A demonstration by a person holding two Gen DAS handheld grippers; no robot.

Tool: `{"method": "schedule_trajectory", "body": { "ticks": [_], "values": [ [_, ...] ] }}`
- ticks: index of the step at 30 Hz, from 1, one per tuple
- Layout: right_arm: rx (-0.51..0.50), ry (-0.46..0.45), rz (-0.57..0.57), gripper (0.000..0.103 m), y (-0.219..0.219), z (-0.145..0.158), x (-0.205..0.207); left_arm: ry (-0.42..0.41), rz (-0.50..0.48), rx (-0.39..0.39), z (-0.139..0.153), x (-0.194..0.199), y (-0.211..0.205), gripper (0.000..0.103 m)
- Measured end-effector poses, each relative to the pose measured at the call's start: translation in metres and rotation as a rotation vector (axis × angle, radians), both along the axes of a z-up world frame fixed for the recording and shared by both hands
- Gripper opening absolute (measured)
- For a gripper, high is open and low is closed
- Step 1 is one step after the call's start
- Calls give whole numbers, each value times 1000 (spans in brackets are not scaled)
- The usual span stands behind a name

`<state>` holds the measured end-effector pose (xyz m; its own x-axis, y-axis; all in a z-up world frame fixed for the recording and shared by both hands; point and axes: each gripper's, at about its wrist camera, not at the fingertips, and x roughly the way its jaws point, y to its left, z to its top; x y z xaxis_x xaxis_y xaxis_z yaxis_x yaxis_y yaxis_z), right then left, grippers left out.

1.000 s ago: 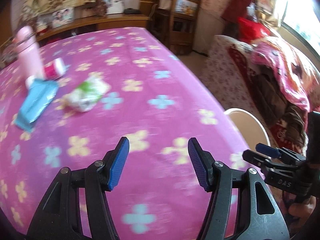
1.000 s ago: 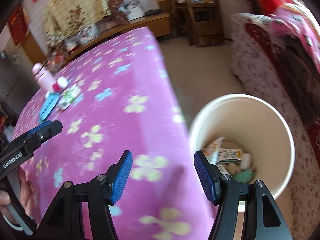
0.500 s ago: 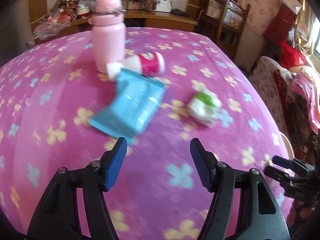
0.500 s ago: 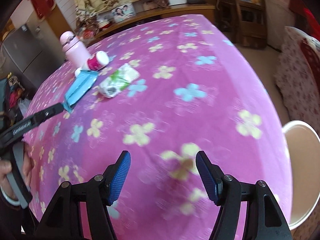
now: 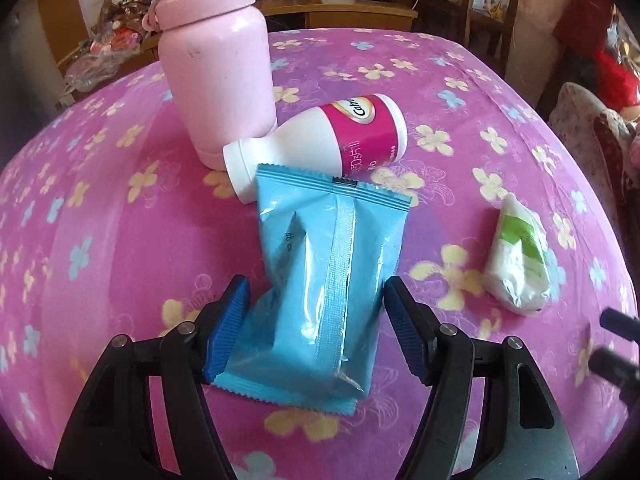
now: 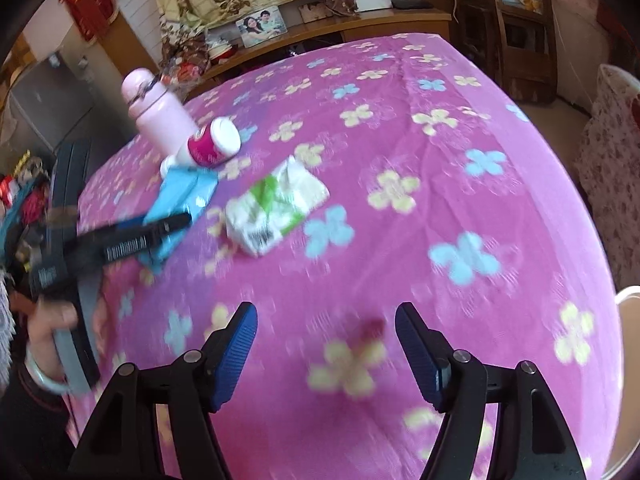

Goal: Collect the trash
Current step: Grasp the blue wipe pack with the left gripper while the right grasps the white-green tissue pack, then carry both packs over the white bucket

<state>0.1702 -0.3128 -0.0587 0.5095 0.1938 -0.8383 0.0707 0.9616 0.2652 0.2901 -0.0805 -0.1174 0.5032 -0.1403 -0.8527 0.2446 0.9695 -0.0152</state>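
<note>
A blue plastic packet [image 5: 324, 280] lies on the pink flowered tablecloth [image 5: 120, 240]. My left gripper [image 5: 316, 328] is open, its blue pads on either side of the packet's near end. A crumpled white and green wrapper [image 5: 518, 264] lies to the right. A white bottle with a pink label [image 5: 320, 140] lies on its side behind the packet. In the right wrist view the wrapper [image 6: 276, 208], the packet [image 6: 180, 196] and the left gripper [image 6: 132, 240] show at the left. My right gripper [image 6: 326, 352] is open and empty over the cloth.
A pink flask [image 5: 216, 64] stands upright behind the bottle, touching it. The white bin's rim [image 6: 628, 296] shows at the right edge of the table. A wooden shelf and chairs stand beyond the table's far end.
My left gripper has moved forward to the blue packet, which now lies between its open fingers. My right gripper has swung left from the bin toward the table's middle.
</note>
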Motion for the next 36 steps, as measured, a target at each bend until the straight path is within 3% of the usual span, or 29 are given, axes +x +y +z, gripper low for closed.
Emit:
{"method": "schedule_trajectory", "body": {
  "ticks": [4, 8, 13, 15, 17, 20, 26, 36],
  "values": [
    [61, 6, -29, 69, 6, -3, 32, 41, 35, -81, 4, -8, 18, 53],
    [61, -2, -53, 74, 23, -7, 66, 43, 73, -93, 11, -36, 36, 42],
    [-109, -30, -32, 79, 63, -15, 101, 47, 106, -79, 12, -72, 57, 42],
    [-211, -50, 6, 62, 79, -18, 102, 44, 126, -90, 12, -82, 65, 42],
    [-230, -72, 46, 52, 84, -19, 95, 49, 134, -111, 11, -88, 68, 41],
    [-142, -46, 120, 46, 77, -14, 72, 57, 141, -143, 12, -99, 70, 41],
    [-117, -52, 219, 45, 69, 1, -2, 40, 115, -174, 20, -129, 55, 41],
    [-107, -58, 187, 46, 35, 9, -98, 4, 52, -164, 33, -179, 12, 41]
  ]
}}
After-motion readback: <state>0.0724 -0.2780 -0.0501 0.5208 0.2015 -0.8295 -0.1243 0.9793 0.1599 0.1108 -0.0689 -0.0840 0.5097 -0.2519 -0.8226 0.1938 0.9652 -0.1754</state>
